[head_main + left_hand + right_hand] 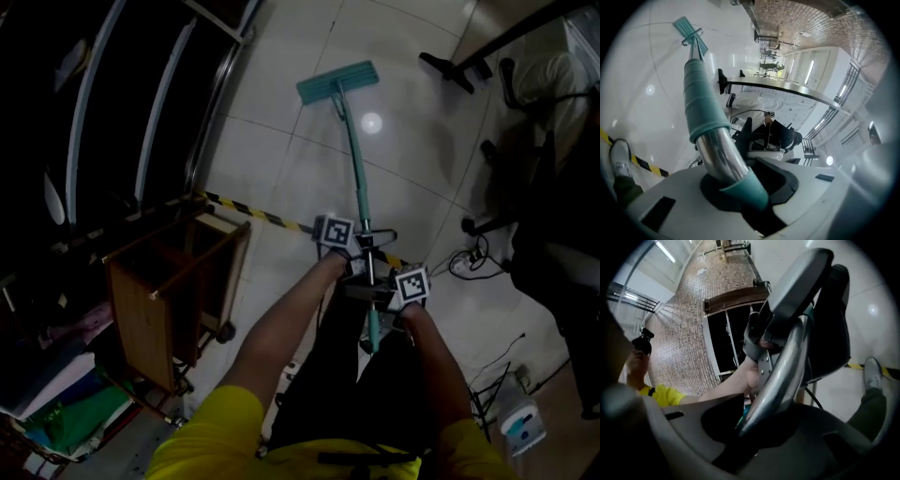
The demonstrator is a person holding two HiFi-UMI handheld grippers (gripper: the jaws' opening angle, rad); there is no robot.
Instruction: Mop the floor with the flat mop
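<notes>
The flat mop's teal head (337, 82) lies on the white tiled floor ahead of me. Its teal and chrome handle (360, 187) runs back toward my hands. My left gripper (361, 246) is shut on the handle, a little ahead of my right gripper (375, 292), which is shut on it closer to the near end. In the left gripper view the chrome tube (723, 157) passes between the jaws of the left gripper (740, 183), and the mop head (689, 29) shows far off. In the right gripper view the tube (780, 380) crosses the right gripper (754, 423).
A wooden cart on castors (173, 281) stands to my left. Yellow-black tape (253, 214) crosses the floor beside it. Dark glass doors fill the left side. Cables (469, 262) and black chair legs (450, 67) are on the right, and a small white device (520, 427) is near my right foot.
</notes>
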